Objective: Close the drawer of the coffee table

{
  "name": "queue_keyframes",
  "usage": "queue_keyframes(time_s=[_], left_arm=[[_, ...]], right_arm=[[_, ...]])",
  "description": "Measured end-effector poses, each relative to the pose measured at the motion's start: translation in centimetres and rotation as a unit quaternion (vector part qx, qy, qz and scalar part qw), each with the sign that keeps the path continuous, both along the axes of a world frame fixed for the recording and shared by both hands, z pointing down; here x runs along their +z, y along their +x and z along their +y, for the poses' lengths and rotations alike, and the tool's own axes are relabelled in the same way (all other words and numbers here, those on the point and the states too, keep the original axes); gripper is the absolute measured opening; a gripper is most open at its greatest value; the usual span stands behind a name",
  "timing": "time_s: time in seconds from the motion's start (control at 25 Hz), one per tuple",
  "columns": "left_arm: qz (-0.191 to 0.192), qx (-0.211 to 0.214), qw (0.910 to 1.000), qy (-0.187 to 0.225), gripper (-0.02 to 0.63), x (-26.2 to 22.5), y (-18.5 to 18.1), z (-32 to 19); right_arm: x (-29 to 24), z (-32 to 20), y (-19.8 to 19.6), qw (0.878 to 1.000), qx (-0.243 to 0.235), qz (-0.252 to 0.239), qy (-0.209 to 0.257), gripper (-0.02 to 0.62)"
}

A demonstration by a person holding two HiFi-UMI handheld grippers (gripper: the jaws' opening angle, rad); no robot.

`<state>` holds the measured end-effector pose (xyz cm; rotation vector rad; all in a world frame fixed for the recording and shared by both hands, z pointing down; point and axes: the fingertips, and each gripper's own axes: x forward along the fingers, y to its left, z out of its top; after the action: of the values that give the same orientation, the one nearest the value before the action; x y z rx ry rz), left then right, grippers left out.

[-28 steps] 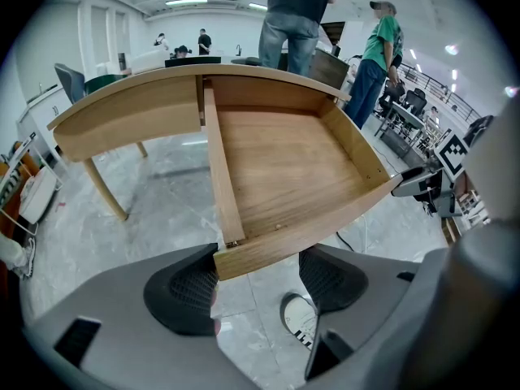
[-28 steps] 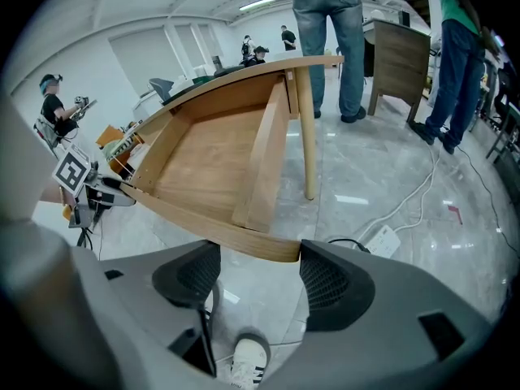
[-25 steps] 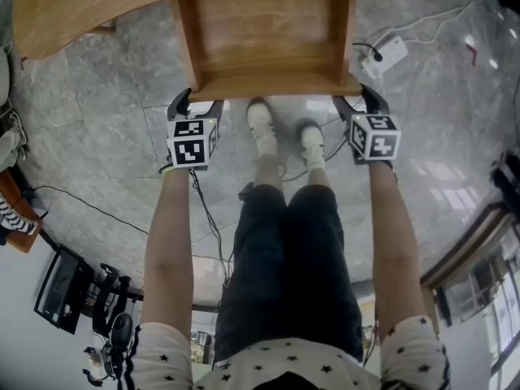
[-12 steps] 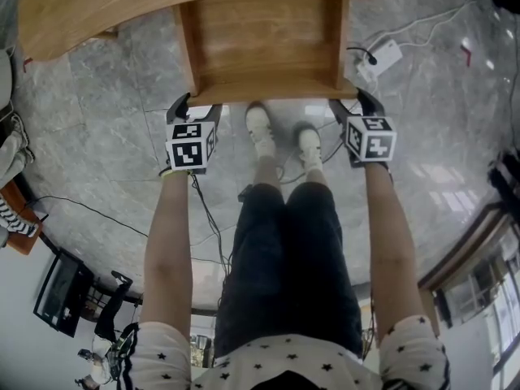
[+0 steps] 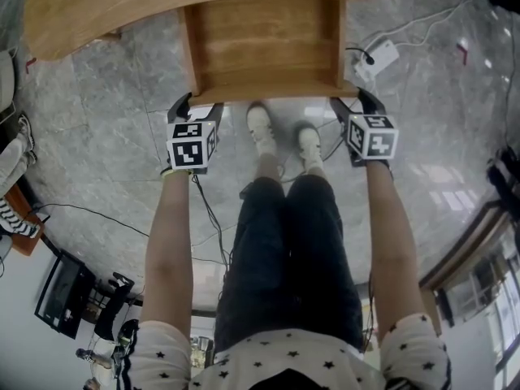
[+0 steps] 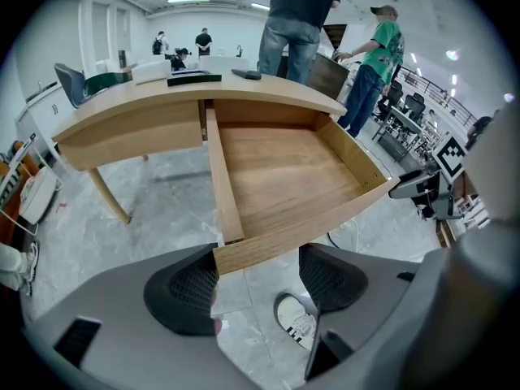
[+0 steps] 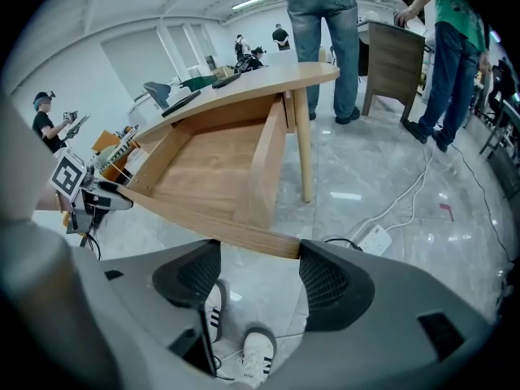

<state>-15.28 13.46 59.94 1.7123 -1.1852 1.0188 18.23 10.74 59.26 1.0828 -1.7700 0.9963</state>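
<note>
With jaws spread, we rest the left gripper [image 5: 200, 104] and right gripper [image 5: 356, 101] seemingly against the open drawer [image 5: 262, 43] front; next, push evenly

From overhead, the head view looks steeply down on the open light wooden drawer [image 5: 264, 43] at the far side and on the grey marble floor [image 5: 97, 96]. Both gripper views sit low and close, facing the drawer's front board. The left gripper view takes its left corner, the right gripper view its right.

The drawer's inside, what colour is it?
Light brown wood with visible grain; the drawer shows best in the left gripper view.
</note>
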Motion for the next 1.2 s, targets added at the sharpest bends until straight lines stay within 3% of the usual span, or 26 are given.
queue_keyframes(time_s=[1.2], left_arm=[[0.007, 0.014, 0.9999, -0.002, 0.319, -1.4, -0.5, -1.3]], right_arm=[[-1.4, -0.4, -0.5, 1.000, 0.022, 0.005, -0.003, 0.316]])
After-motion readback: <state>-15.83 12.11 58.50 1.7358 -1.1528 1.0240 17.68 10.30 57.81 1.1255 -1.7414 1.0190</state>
